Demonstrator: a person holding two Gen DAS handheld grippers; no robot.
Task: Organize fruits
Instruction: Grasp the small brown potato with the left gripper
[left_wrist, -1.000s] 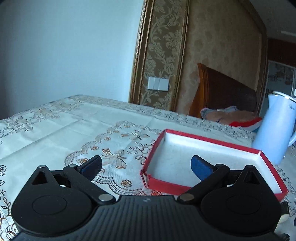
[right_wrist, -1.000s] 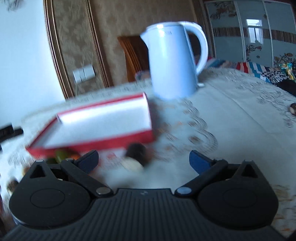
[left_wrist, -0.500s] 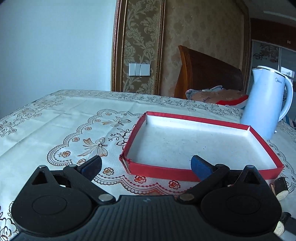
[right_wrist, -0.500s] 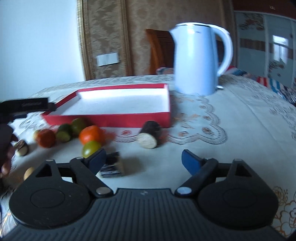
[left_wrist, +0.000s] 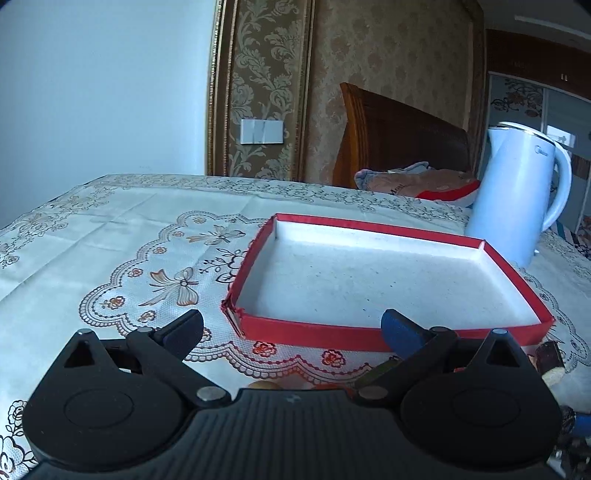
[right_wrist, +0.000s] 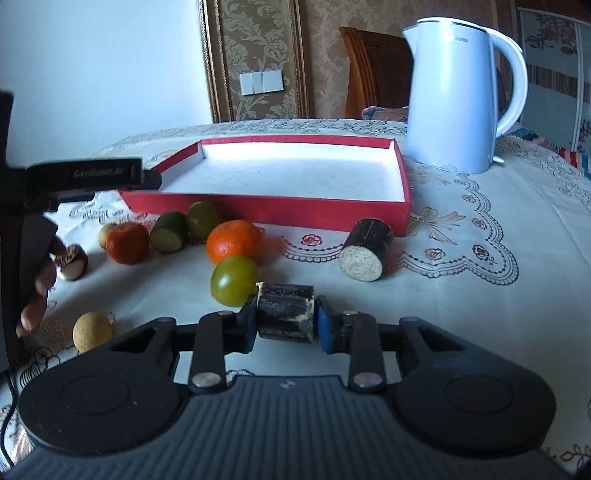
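left hand-held gripper (right_wrist: 147, 177) cut off by frame edge, fruits (left_wrist: 264, 384) hidden behind its body

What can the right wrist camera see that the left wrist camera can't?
Only the right wrist view shows the right gripper shut on a dark cut sugarcane piece, plus an orange tangerine and a green tomato. Only the left wrist view shows the left gripper, open and empty. Both show the shallow red cardboard tray, empty, and the tall white kettle.
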